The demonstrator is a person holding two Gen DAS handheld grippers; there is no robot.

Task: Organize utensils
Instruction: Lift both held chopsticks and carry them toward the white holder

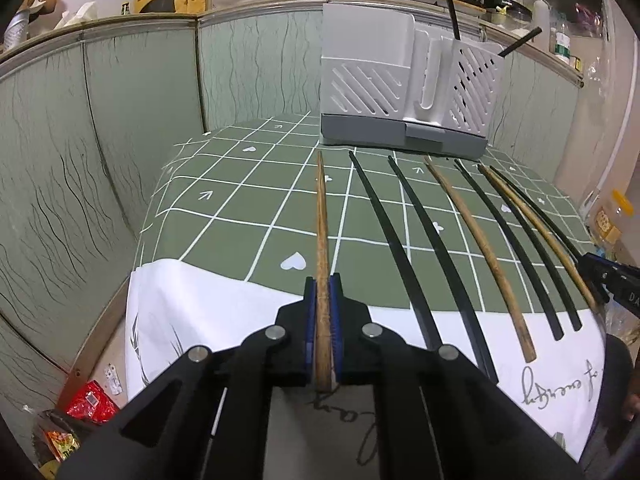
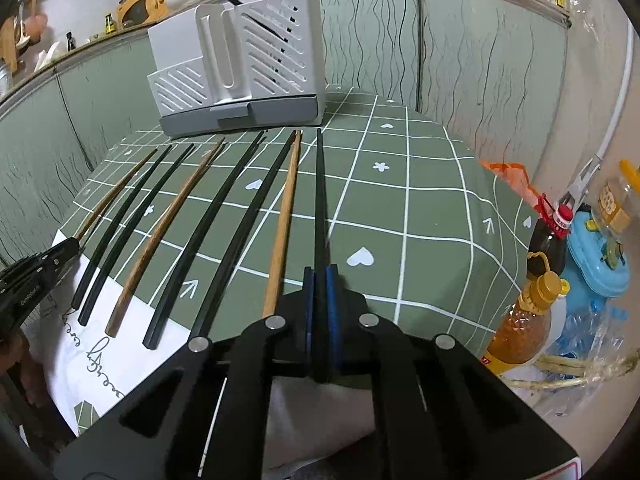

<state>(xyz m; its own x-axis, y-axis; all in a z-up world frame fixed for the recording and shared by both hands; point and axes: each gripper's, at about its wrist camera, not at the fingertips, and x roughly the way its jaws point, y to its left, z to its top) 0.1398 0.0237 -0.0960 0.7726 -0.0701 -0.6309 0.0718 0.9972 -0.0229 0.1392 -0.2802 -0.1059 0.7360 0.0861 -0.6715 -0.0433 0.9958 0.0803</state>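
Left gripper (image 1: 323, 280) clamped on a wooden chopstick (image 1: 321, 216) at the left end of the row; right gripper (image 2: 320, 272) clamped on a black chopstick (image 2: 320, 196) at the right end. Six more chopsticks lie between them, across the table's (image 2: 420, 216) near edge. A white utensil holder (image 1: 404, 80) stands at the far edge.

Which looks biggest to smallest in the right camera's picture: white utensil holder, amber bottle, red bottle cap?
1. White utensil holder, though it stands farthest away.
2. Amber bottle, nearer the camera.
3. Red bottle cap, clearly smallest.
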